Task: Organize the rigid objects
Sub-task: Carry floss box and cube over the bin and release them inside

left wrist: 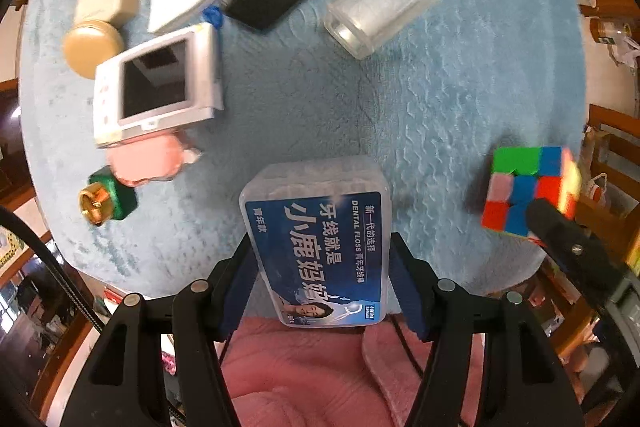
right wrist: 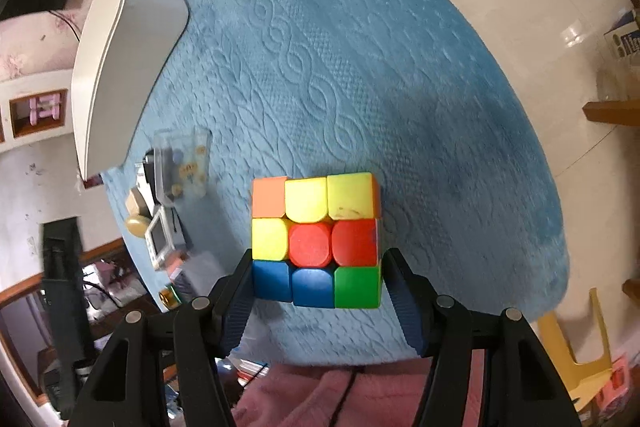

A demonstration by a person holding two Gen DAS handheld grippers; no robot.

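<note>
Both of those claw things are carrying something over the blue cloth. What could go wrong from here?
The left gripper pinches only the near end of the dental floss box, so the box might tip or slip out. The right gripper holds the puzzle cube by its bottom row alone; that layer could twist. Setting either down near the crowded white device might knock its neighbours.

Both views are evenly lit by soft daylight, with strong fisheye bending and black corners. In the left view the far clutter smears with motion blur. The cube (right wrist: 316, 241) throws a faint shadow rightward, and the floor (right wrist: 520, 7) shows window glare.
</note>
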